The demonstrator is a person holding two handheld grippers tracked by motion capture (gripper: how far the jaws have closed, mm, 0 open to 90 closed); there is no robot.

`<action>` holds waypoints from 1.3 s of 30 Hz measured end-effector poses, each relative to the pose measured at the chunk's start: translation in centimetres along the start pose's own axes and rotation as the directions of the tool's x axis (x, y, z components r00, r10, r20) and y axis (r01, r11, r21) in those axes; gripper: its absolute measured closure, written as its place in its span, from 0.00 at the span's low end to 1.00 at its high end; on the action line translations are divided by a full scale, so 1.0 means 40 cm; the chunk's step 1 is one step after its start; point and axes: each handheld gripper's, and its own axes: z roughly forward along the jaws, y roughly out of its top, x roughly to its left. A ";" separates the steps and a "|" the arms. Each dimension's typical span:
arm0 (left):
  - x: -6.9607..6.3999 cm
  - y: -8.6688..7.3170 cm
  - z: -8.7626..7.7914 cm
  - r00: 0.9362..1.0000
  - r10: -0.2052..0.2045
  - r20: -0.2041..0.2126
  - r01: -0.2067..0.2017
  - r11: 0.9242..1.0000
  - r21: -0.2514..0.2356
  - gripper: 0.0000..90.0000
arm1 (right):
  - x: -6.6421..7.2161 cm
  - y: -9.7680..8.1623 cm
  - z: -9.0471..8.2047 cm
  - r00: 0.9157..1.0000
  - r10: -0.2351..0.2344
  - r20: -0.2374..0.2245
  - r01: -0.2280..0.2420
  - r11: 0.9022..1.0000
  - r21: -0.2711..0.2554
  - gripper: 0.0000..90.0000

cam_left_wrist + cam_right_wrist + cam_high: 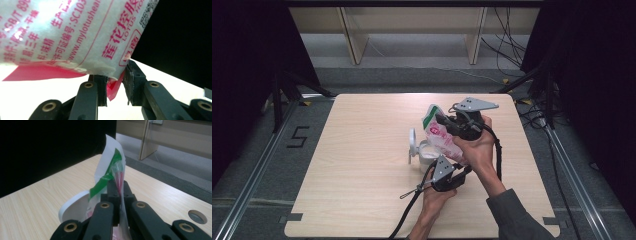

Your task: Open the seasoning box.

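- Where the wooden table (362, 200) shows from above, a person holds a white and pink printed packet (441, 136) just above a white lidded cup (424, 154), right of the table's middle.
- The right gripper (119, 191), on the far side, has its jaws pressed together on the packet's green-striped upper end.
- The left gripper (115, 82), on the near side, sits at the packet's lower corner; its jaws stand slightly apart, with the pink edge between them and seemingly not pinched.
- The packet's long axis slants from far-left, up high, to near-right, lower down, spanning both grippers.
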 end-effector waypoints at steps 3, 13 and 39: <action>0.003 0.000 -0.001 1.000 -0.005 0.003 0.005 1.000 -0.019 0.80 | -0.004 0.000 -0.011 1.000 0.001 -0.005 -0.001 1.000 -0.008 1.00; 0.012 0.003 -0.015 0.999 -0.025 -0.023 0.025 1.000 0.004 0.75 | -0.020 -0.002 -0.043 0.999 0.023 -0.024 -0.024 0.998 -0.062 1.00; 0.001 -0.005 -0.047 0.996 -0.013 -0.088 0.020 0.996 0.083 0.43 | -0.063 -0.065 -0.130 0.992 0.109 -0.065 -0.121 0.969 -0.214 1.00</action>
